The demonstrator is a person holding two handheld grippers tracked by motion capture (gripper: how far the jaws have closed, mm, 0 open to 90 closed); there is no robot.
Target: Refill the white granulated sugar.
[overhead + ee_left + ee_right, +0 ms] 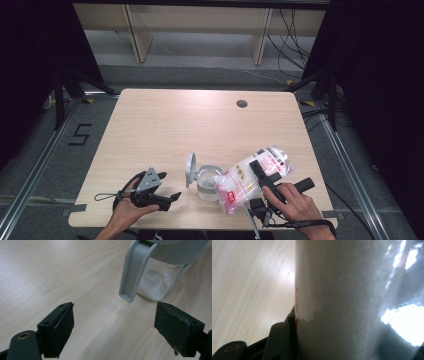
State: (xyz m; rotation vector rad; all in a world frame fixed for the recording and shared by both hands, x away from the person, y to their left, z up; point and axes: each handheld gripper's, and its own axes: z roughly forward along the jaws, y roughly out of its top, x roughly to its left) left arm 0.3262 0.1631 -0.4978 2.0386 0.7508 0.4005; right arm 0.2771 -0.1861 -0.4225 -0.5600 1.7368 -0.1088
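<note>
The right gripper (261,172) is pinching the salt bag (252,177), tilting it over the glass jar (207,186); pour slowly; left gripper (167,198) jaws are spread beside the jar's handle

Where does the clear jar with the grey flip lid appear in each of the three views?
High view: the jar stands low centre on the table, its lid open, between the left claw and the bag.
Left gripper view: top right, beyond the open jaws.
Right gripper view: I cannot make it out; the bag is close up.
Shared landmark: the pale wood tabletop.
</note>
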